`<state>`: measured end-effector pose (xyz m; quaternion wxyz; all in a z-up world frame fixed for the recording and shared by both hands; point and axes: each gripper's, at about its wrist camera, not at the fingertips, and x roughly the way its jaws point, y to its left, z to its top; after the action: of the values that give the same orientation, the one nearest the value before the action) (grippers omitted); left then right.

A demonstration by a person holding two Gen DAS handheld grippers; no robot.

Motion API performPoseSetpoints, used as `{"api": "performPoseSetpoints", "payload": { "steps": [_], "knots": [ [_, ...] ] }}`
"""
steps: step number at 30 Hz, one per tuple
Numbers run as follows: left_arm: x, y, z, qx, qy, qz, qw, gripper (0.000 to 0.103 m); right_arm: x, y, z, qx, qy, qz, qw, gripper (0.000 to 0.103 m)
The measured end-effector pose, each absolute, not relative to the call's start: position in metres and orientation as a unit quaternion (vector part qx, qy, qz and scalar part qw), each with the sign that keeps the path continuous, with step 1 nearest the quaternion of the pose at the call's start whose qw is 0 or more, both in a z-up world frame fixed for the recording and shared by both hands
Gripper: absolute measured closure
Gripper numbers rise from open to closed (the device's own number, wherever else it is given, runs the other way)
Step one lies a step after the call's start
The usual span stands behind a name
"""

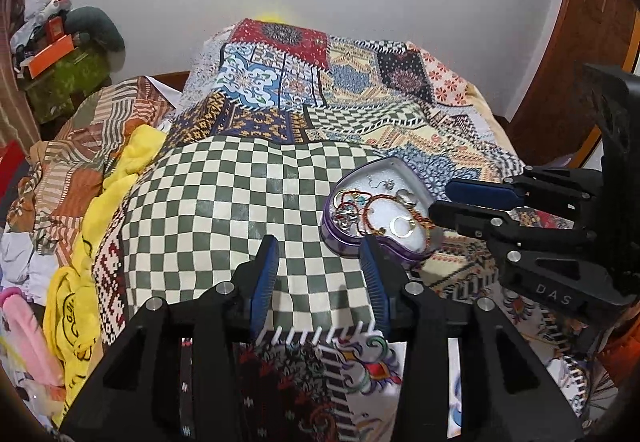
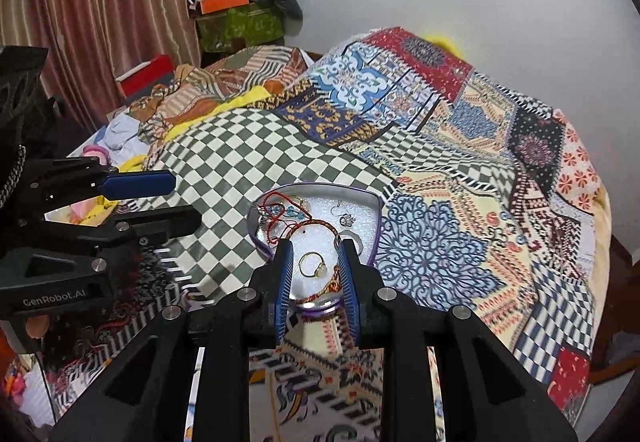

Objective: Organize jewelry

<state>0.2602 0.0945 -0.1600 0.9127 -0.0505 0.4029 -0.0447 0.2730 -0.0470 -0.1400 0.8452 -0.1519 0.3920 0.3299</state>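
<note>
In the left wrist view, the left gripper [image 1: 320, 254] hangs over a green and white checkered cloth [image 1: 208, 210] on the bed. Its two blue pads stand partly apart and nothing sits between them. The heart-shaped tin [image 1: 344, 238] rests just ahead of the right-hand fingertip and a little to the right. The tin holds a gold ring [image 1: 402, 226], a red string bracelet [image 1: 372, 216] and small silver pieces. The right gripper [image 1: 444, 202] comes in from the right side, with its tips at the far edge of the tin.

In the right wrist view, the right gripper [image 2: 314, 248] points down over the near part of the same tin [image 2: 374, 218]. Its fingers stand close together, in a narrow gap. The gold ring [image 2: 312, 264] shows in that gap, lying on the white inside of the tin. The red string bracelet [image 2: 316, 224] lies just past the tips, and one strand runs beside the right-hand pad. Whether the pads pinch that strand cannot be told. The left gripper [image 2: 186, 198] sits off to the left, above the checkered cloth [image 2: 240, 162].
</note>
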Motion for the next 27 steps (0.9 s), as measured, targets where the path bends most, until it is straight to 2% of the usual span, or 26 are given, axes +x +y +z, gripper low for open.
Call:
{"api": "performPoseSetpoints", "payload": {
  "steps": [7, 16, 21, 22, 25, 26, 27],
  "knots": [
    [0.222, 0.087, -0.114, -0.046, 0.351, -0.029, 0.935, 0.062, 0.230, -0.064, -0.092, -0.154, 0.330, 0.309, 0.878, 0.082],
    [0.133, 0.061, -0.018, -0.026, 0.215, -0.011, 0.976, 0.061, 0.154, -0.102, 0.001, -0.076, 0.213, 0.295, 0.928, 0.082],
    [0.074, 0.041, 0.024, -0.010, 0.125, -0.003, 0.992, 0.047, 0.104, -0.126, 0.043, -0.024, 0.144, 0.304, 0.942, 0.081],
    [0.064, 0.038, 0.029, -0.008, 0.110, -0.001, 0.994, 0.045, 0.092, -0.130, 0.050, -0.017, 0.129, 0.302, 0.945, 0.078],
    [0.037, 0.031, 0.041, -0.006, 0.068, 0.012, 0.998, 0.030, 0.065, -0.139, 0.060, -0.001, 0.089, 0.290, 0.953, 0.049],
    [0.030, 0.029, 0.043, -0.006, 0.057, 0.018, 0.998, 0.022, 0.059, -0.140, 0.062, 0.002, 0.079, 0.287, 0.955, 0.043],
    [0.022, 0.028, 0.045, -0.006, 0.044, 0.025, 0.999, 0.015, 0.053, -0.142, 0.064, 0.004, 0.069, 0.284, 0.956, 0.042]
  ]
}}
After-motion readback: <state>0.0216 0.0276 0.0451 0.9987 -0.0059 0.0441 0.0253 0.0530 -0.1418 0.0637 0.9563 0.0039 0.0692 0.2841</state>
